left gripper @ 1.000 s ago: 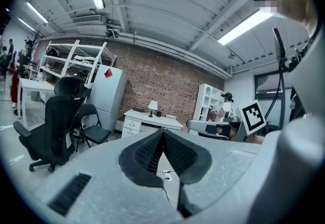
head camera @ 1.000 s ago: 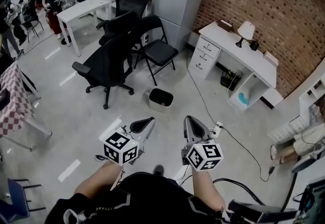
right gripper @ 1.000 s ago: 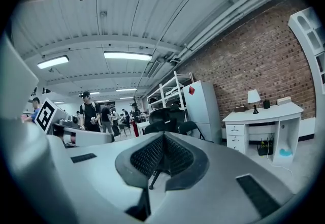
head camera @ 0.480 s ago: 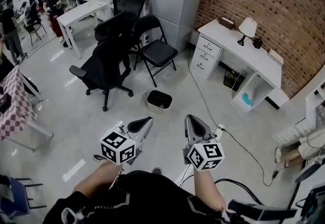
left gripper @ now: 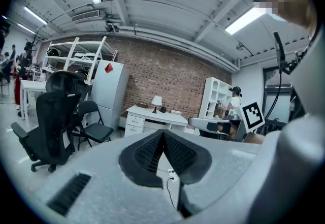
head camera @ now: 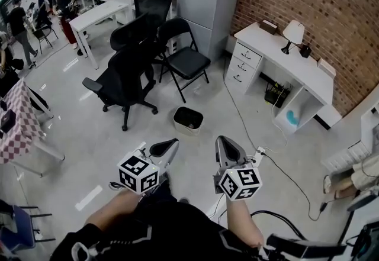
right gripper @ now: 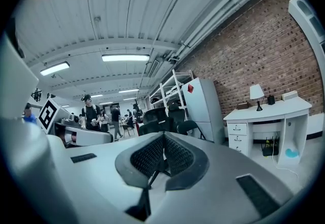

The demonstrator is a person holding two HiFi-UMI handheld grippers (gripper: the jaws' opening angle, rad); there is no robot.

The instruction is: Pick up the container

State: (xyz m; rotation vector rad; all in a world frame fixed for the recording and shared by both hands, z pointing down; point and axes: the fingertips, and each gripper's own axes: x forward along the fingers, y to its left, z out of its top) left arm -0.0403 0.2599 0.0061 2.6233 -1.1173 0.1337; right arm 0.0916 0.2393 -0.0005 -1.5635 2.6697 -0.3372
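Observation:
A small white open-topped container (head camera: pixel 188 119) with a dark inside stands on the grey floor, ahead of both grippers and well apart from them. My left gripper (head camera: pixel 167 146) is held at waist height, its jaws shut with nothing between them (left gripper: pixel 163 134). My right gripper (head camera: pixel 224 144) hovers beside it, also shut and empty (right gripper: pixel 163 136). Both point forward over the floor toward the container. Neither gripper view shows the container.
Black office chairs (head camera: pixel 127 79) and a folding chair (head camera: pixel 185 60) stand just behind the container. A white desk with a lamp (head camera: pixel 284 58) runs along the brick wall at right. A power strip and cable (head camera: pixel 259 151) lie on the floor. A checkered table (head camera: pixel 15 118) is at left.
Both grippers keep the same pose, shut. The head view has drifted slightly, so the room sits a little differently in frame; people at the far left have walked on.

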